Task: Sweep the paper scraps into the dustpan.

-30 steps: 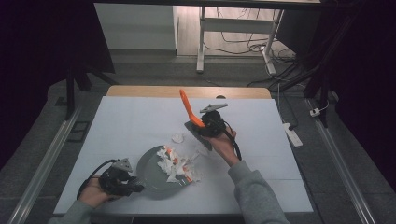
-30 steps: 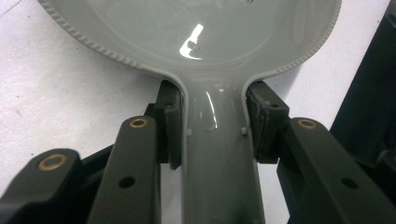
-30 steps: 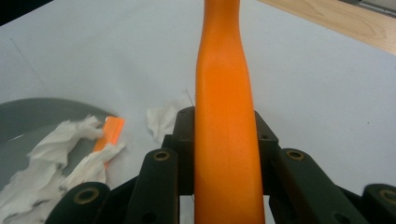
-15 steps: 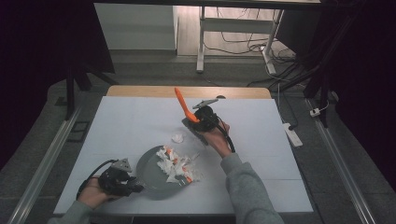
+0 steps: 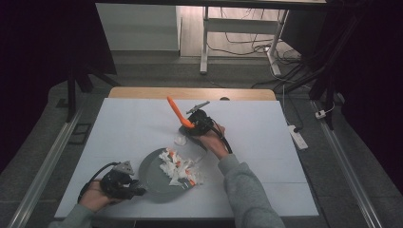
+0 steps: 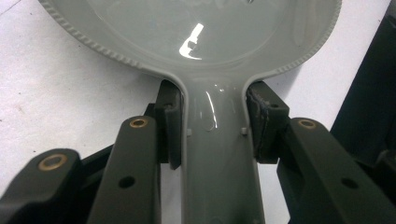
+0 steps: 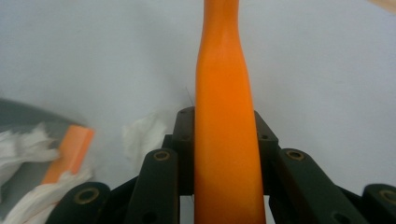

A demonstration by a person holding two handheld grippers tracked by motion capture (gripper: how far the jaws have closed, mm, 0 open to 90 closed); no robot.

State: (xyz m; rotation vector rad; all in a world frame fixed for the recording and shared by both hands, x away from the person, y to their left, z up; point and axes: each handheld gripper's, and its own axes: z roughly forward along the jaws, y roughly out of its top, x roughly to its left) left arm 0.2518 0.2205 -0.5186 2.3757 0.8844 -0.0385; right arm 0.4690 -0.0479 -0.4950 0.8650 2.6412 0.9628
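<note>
The left gripper [image 5: 135,187] is sitting at the near left of the counter [image 5: 119,128], its jaws clenched on the handle [image 6: 217,154] of a grey dustpan [image 5: 154,173]. In the left gripper view the two pads are pressing against either side of that handle just below where it is widening into the ribbed-edged pan, which is lying flat on the white surface. A person's hand [image 5: 95,199] is wrapping around the gripper body from the bottom edge, with a black cable looping beside it.

The right gripper [image 5: 187,126] is hovering near the middle of the counter, grasping an orange handle [image 5: 177,113] that is pointing up and away toward the far edge. In the right gripper view the jaws are closing tight on both sides of the orange handle [image 7: 224,140], which is running straight up between them.

Between the two grippers, torn white paper scraps [image 5: 178,171] are piling up on the right part of the dustpan, mixed with small orange pieces [image 7: 70,154]. One loose white scrap [image 5: 180,140] is lying on the counter just beside the right gripper, apart from the pile. A grey sleeve [image 5: 247,194] is reaching in from the lower right. Beyond the counter, cables are trailing over the dark floor.
</note>
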